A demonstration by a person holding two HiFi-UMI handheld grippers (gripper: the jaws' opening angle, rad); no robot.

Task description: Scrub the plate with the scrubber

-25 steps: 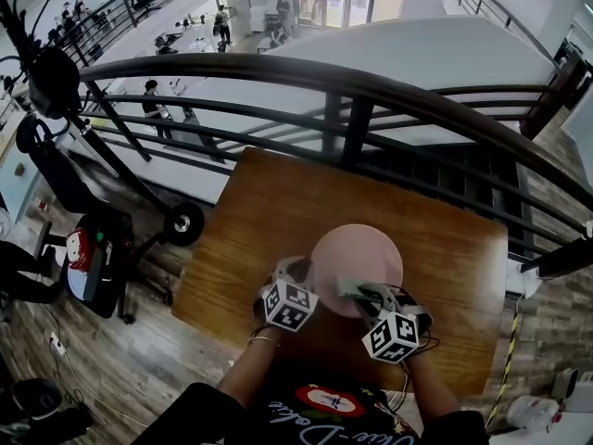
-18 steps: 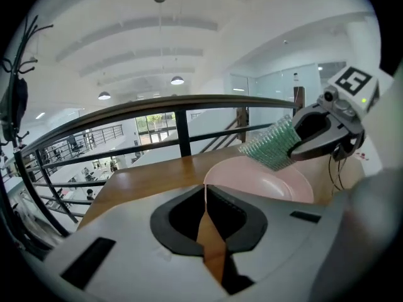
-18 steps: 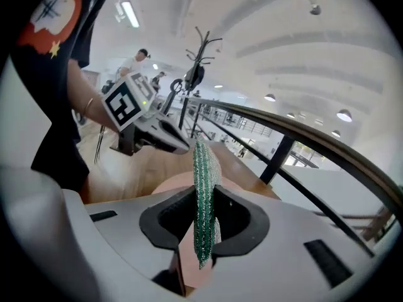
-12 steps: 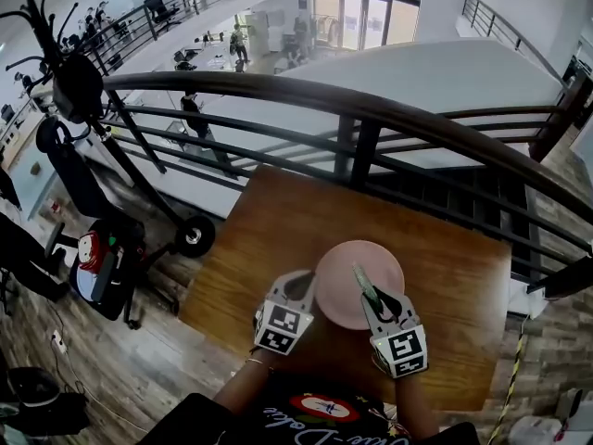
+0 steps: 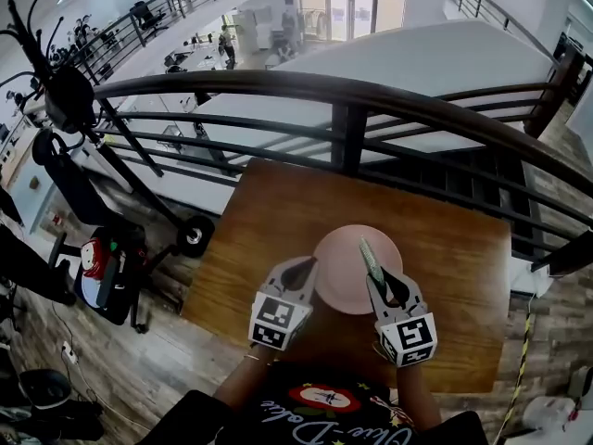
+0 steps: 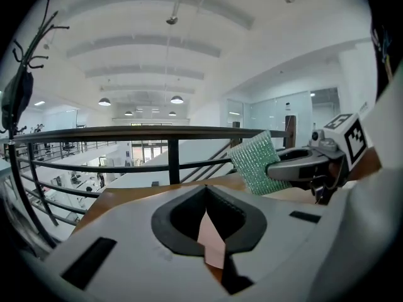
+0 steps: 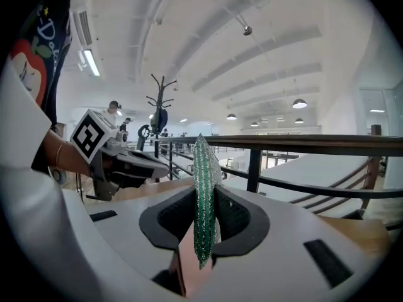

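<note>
I see a pink plate (image 5: pixel 345 276) over the wooden table (image 5: pixel 278 207) in the head view. My left gripper (image 5: pixel 309 269) is shut on its left rim, and a pink sliver of the plate (image 6: pixel 211 244) shows pinched between the jaws in the left gripper view. My right gripper (image 5: pixel 378 278) is shut on a green mesh scrubber (image 5: pixel 369 254). The scrubber (image 7: pixel 201 168) stands on edge between the jaws, above the plate's right part. The scrubber (image 6: pixel 255 162) and the right gripper (image 6: pixel 275 169) also show to the right in the left gripper view.
A dark metal railing (image 5: pixel 371 100) runs just behind the table, with an open drop to a lower floor beyond. A wheeled scooter (image 5: pixel 190 237) and a coat stand (image 5: pixel 65 91) are at the left. A person's arms and dark shirt fill the bottom edge.
Both grippers have risen toward the camera. The left gripper now grips the plate's rim. The right gripper rolled, so the scrubber went from lying flat pointing left to standing on edge pointing away.
</note>
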